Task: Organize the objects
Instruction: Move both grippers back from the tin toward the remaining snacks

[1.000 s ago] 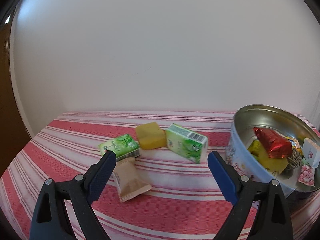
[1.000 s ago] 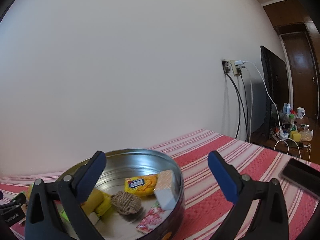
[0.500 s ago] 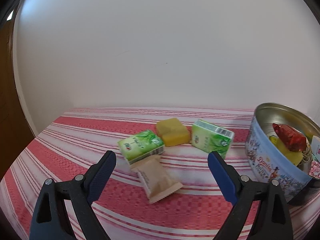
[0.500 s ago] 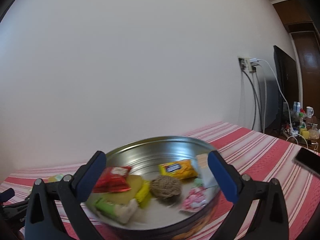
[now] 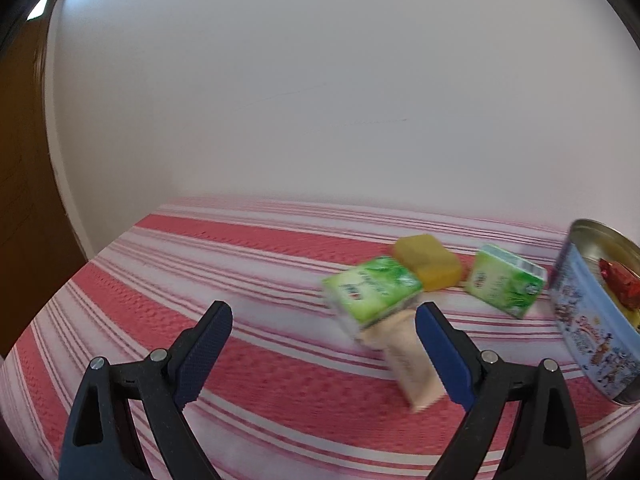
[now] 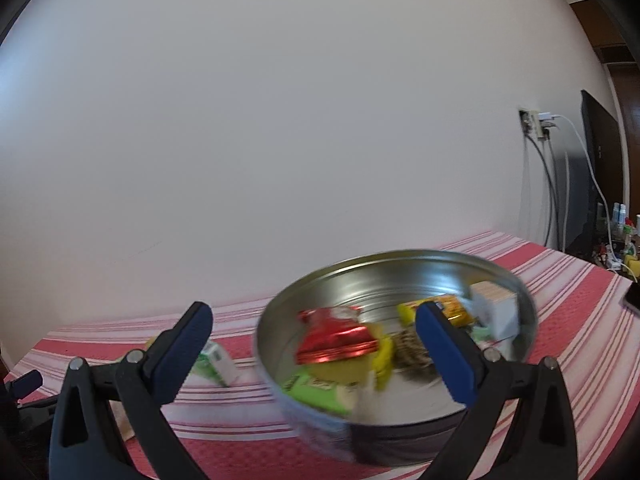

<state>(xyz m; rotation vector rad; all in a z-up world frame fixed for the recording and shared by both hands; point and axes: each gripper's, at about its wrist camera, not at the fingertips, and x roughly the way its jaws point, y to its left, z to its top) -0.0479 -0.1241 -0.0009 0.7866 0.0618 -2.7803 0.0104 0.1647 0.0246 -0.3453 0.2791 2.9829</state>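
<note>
Beige packet [image 5: 408, 356] lies beside open left gripper [image 5: 322, 330].

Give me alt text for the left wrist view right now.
The left gripper is open and empty above a red-and-white striped tablecloth. To its right lie two green packs, a yellow block and a beige wrapped snack. A round tin of sweets sits at the right edge.

Packets [image 5: 372, 294] lie left of the tin [image 5: 592, 336], apparently apart.
</note>
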